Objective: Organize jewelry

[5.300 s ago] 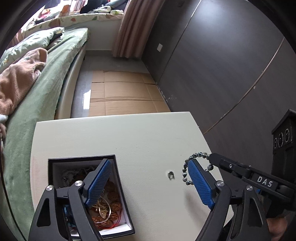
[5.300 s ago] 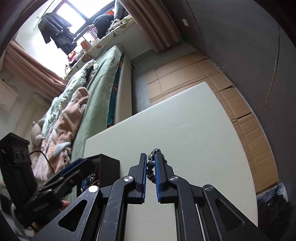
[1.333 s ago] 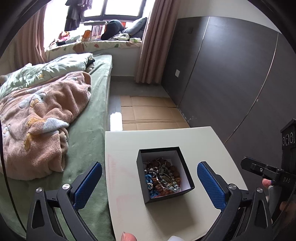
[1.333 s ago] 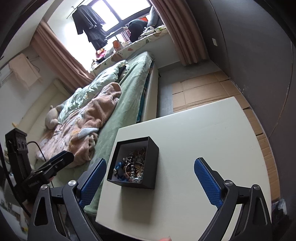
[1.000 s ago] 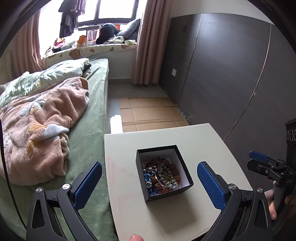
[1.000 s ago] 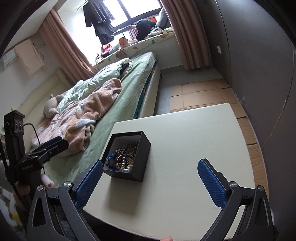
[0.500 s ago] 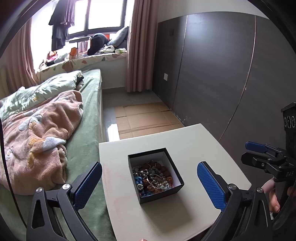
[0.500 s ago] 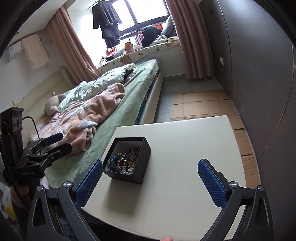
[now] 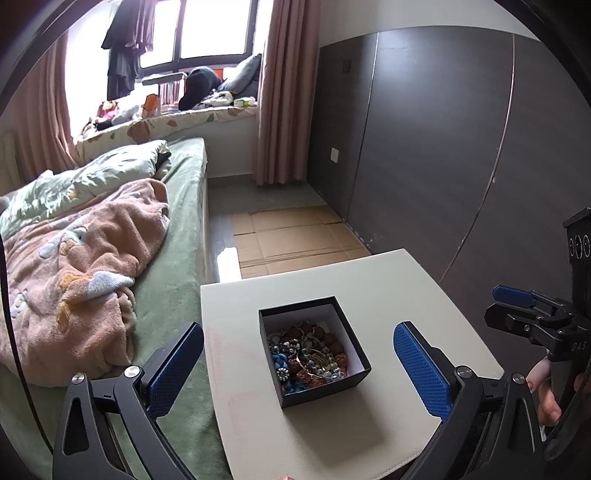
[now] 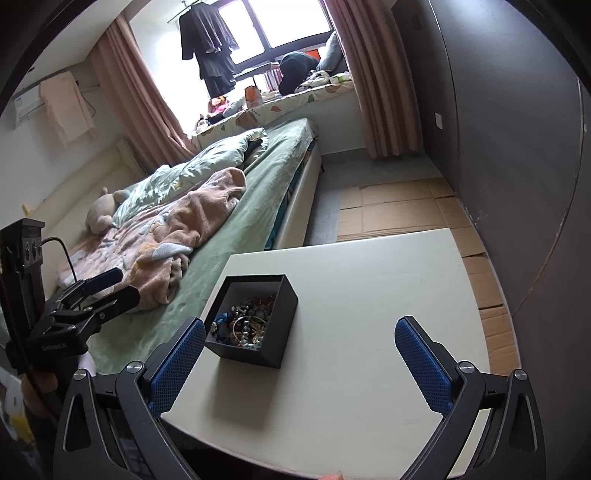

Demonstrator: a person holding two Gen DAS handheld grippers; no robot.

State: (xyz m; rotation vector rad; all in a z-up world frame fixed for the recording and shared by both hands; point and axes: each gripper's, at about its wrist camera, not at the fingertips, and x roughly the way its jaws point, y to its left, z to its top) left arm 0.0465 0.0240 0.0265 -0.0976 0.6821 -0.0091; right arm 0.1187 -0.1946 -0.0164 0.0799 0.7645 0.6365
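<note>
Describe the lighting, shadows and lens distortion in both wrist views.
Left wrist view: the window is blown out white; the black box casts a soft shadow toward the camera; the fisheye bends the dark wall panels.
Right wrist view: the same overexposed window; the table is evenly lit; dark vignette at the corners.

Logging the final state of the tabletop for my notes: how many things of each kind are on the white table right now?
Black box holding a heap of jewelry: 1
Loose jewelry pieces lying on the white table outside the box: 0
Total on the table: 1 box. The pieces inside are too tangled to count.
</note>
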